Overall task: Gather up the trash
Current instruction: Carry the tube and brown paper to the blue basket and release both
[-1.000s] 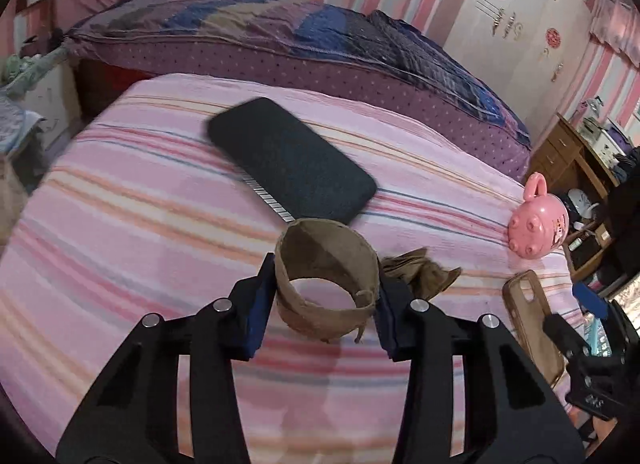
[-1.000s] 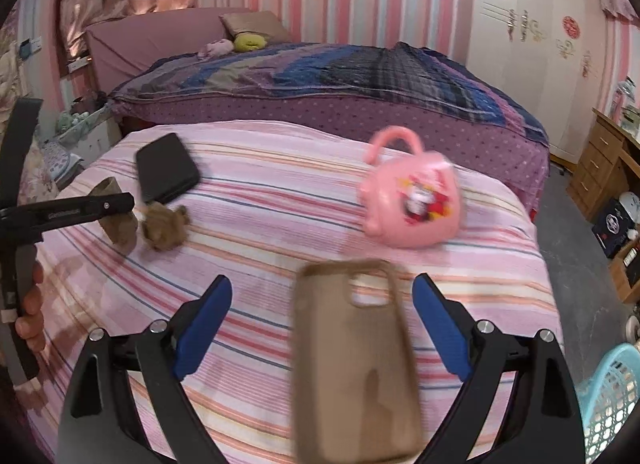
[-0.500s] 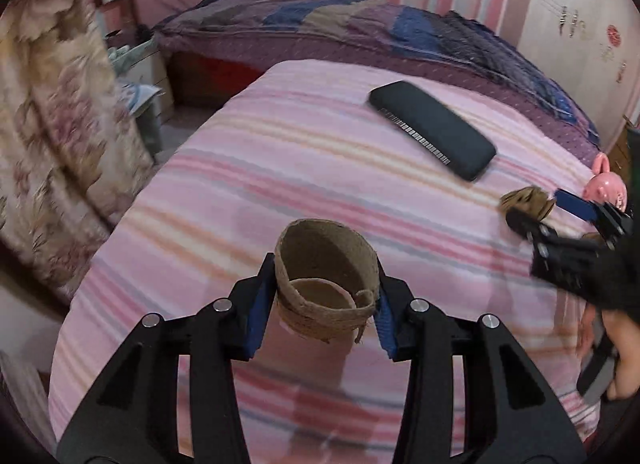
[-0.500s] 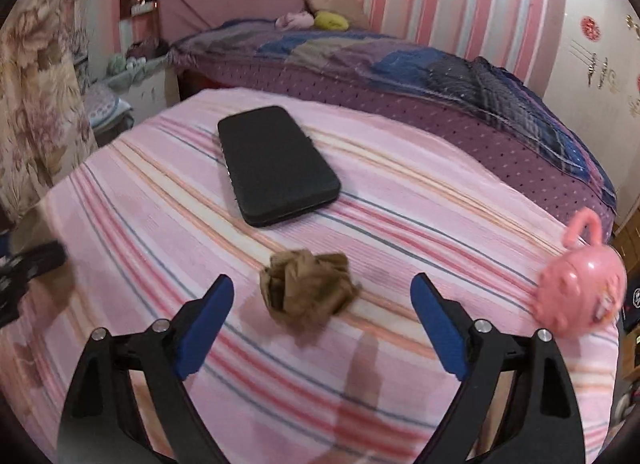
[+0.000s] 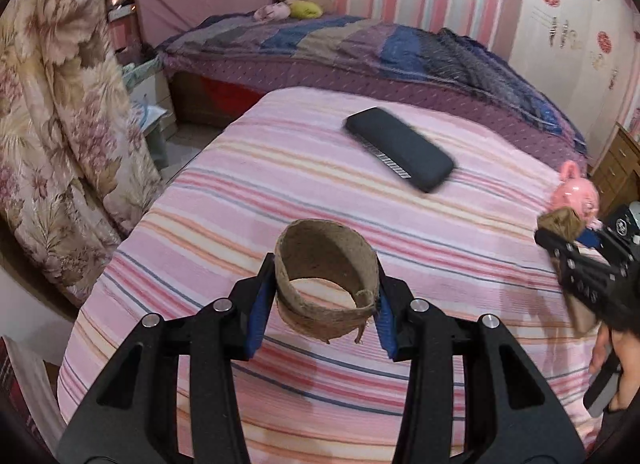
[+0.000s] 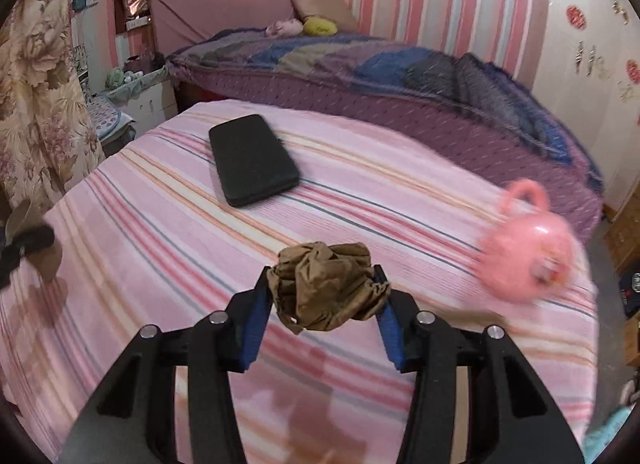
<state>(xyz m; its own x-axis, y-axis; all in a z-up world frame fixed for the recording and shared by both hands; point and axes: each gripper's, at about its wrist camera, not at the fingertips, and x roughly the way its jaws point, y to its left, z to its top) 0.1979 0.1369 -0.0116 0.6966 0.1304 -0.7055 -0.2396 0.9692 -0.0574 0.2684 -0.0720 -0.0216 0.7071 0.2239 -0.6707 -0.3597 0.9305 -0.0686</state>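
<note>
My left gripper [image 5: 326, 296] clamps the light, crushable cardboard ring [image 5: 326, 284] across its walls; right gripper [image 6: 322, 300] jaws closing on the soft crumpled paper [image 6: 328, 288].

Dim warm indoor light, pinkish cast, no hard glare. Soft shadows on the bedspread [image 6: 168, 248] under both grippers. Strong fisheye bend, dark vignette at corners in both views. Motion blur: pink toy [image 6: 528, 256] smeared in right view, black case [image 5: 400, 153] soft-edged in left view. Near fingers sharp, background walls softer.
</note>
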